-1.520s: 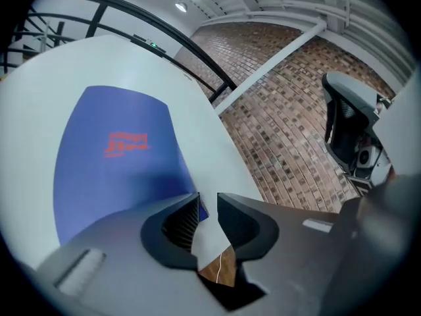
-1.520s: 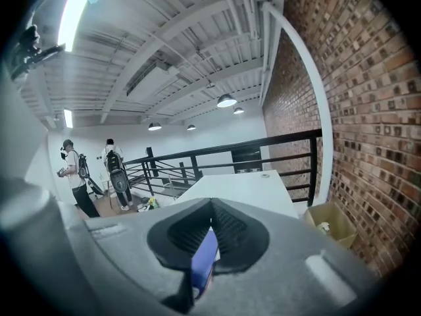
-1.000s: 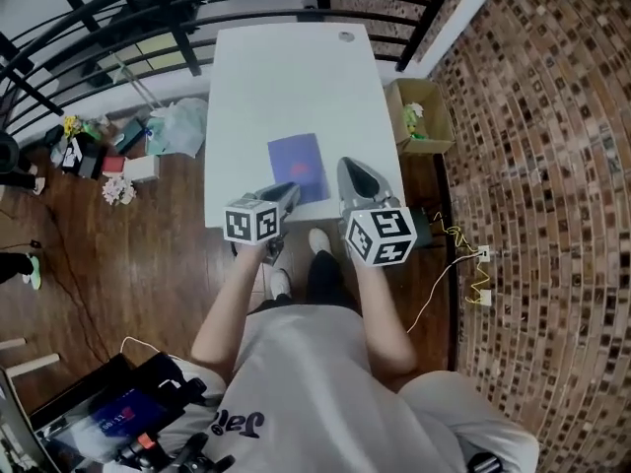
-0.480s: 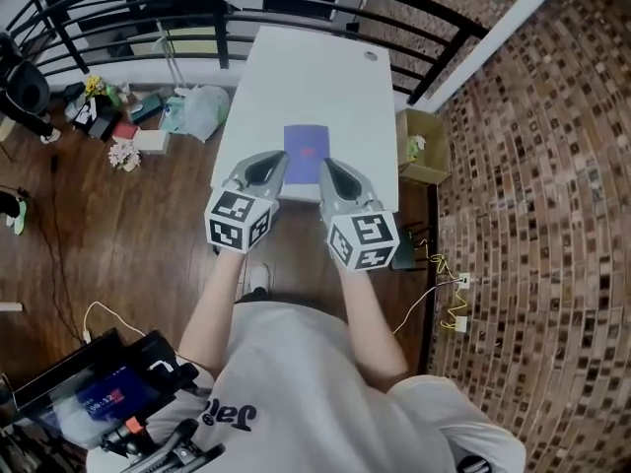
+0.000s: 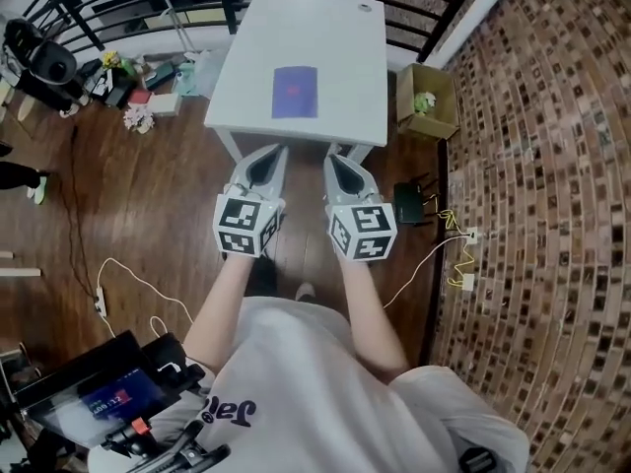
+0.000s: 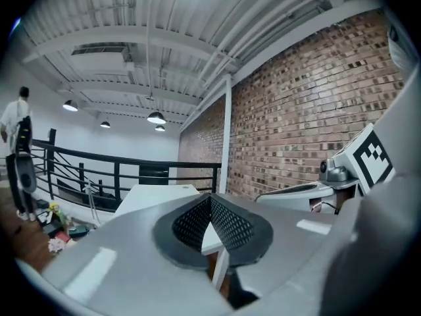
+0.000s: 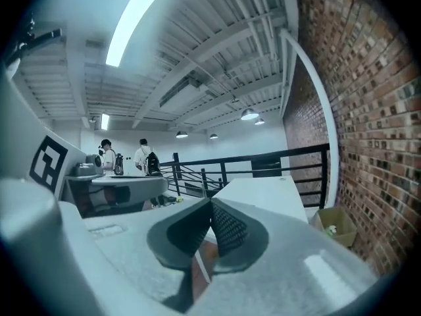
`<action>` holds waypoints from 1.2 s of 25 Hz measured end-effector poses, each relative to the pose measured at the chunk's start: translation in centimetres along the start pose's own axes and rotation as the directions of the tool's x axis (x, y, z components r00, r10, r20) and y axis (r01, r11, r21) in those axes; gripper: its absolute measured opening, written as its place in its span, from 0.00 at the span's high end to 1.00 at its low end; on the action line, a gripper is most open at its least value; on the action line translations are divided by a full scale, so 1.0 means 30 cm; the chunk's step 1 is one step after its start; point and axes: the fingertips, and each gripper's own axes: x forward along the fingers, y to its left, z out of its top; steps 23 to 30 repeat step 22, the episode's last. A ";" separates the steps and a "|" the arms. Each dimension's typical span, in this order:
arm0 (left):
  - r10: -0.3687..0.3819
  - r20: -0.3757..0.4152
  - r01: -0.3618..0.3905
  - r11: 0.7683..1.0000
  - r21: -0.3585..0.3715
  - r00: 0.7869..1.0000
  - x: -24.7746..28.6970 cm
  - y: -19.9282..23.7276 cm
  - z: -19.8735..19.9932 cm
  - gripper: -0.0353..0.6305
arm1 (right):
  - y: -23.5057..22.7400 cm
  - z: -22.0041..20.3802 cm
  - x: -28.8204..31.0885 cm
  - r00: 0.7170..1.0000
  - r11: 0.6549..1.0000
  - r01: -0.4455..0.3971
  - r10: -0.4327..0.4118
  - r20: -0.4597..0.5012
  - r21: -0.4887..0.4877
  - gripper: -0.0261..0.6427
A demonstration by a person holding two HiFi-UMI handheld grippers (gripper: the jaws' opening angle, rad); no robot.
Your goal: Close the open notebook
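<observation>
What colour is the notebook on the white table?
The notebook is purple-blue with a small pink mark; clearest in the head view.

You are standing on a dark wooden floor, and a white table is sitting at 12 o'clock. A brick wall is sweeping round from 1 to 5 o'clock. An open cardboard box is resting on the floor at 1 o'clock, just beside the table and against the wall. A black railing is running behind the table. Small clutter is lying on the floor at 11 o'clock, near the table's corner. Pale cables are trailing along the foot of the wall at 3 o'clock. Overhead, pendant lamps and a long strip light are glowing under a white beamed ceiling.
</observation>
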 end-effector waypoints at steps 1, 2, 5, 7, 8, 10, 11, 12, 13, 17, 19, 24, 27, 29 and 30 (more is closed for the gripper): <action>0.002 0.000 -0.002 1.000 0.007 1.000 -0.021 -0.022 0.003 0.93 | 0.000 0.006 -0.032 1.000 1.000 0.001 -0.001 0.004 -0.007 0.98; 0.005 0.007 -0.005 1.000 0.020 1.000 -0.037 -0.040 0.017 0.93 | -0.002 0.026 -0.060 1.000 1.000 0.005 -0.004 0.017 -0.017 0.98; 0.050 0.066 -0.055 0.995 0.081 0.997 -0.073 -0.052 0.099 0.93 | -0.009 0.130 -0.117 0.996 0.999 0.025 -0.021 0.082 -0.047 0.98; 0.102 0.114 -0.115 0.986 0.122 0.988 -0.095 -0.022 0.150 0.93 | -0.003 0.194 -0.141 0.992 0.997 0.038 -0.029 0.122 -0.070 0.98; 0.118 0.131 -0.135 0.983 0.128 0.984 -0.104 -0.009 0.170 0.93 | -0.001 0.215 -0.150 0.990 0.996 0.043 -0.032 0.135 -0.079 0.98; 0.132 0.144 -0.149 0.982 0.117 0.981 -0.121 0.002 0.193 0.93 | 0.003 0.226 -0.170 0.989 0.995 0.049 -0.037 0.143 -0.085 0.97; 0.130 0.144 -0.147 0.983 0.111 0.981 -0.129 0.000 0.199 0.93 | 0.004 0.222 -0.177 0.989 0.995 0.052 -0.040 0.143 -0.085 0.97; 0.128 0.144 -0.144 0.984 0.109 0.981 -0.136 0.000 0.202 0.93 | 0.006 0.215 -0.179 0.989 0.995 0.056 -0.044 0.143 -0.083 0.97; 0.130 0.146 -0.146 0.983 0.109 0.981 -0.139 0.005 0.201 0.93 | 0.008 0.207 -0.177 0.989 0.995 0.058 -0.046 0.142 -0.081 0.97; 0.168 0.137 -0.181 0.980 0.085 0.976 -0.161 0.046 0.165 0.93 | 0.048 0.175 -0.167 0.993 0.995 0.034 -0.022 0.119 -0.095 0.97; 0.164 0.135 -0.176 0.981 0.087 0.977 -0.161 0.047 0.142 0.93 | 0.059 0.170 -0.169 0.993 0.995 0.027 -0.016 0.115 -0.099 0.97; 0.141 0.135 -0.154 0.984 0.094 0.981 -0.153 0.030 0.120 0.93 | 0.058 0.178 -0.176 0.993 0.994 0.033 -0.020 0.117 -0.108 0.97; 0.141 0.135 -0.154 0.984 0.094 0.981 -0.153 0.030 0.120 0.93 | 0.058 0.178 -0.176 0.993 0.994 0.033 -0.020 0.117 -0.108 0.97; 0.141 0.135 -0.154 0.984 0.094 0.981 -0.153 0.030 0.120 0.93 | 0.058 0.178 -0.176 0.993 0.994 0.033 -0.020 0.117 -0.108 0.97; 0.141 0.135 -0.154 0.984 0.094 0.981 -0.153 0.030 0.120 0.93 | 0.058 0.178 -0.176 0.993 0.994 0.033 -0.020 0.117 -0.108 0.97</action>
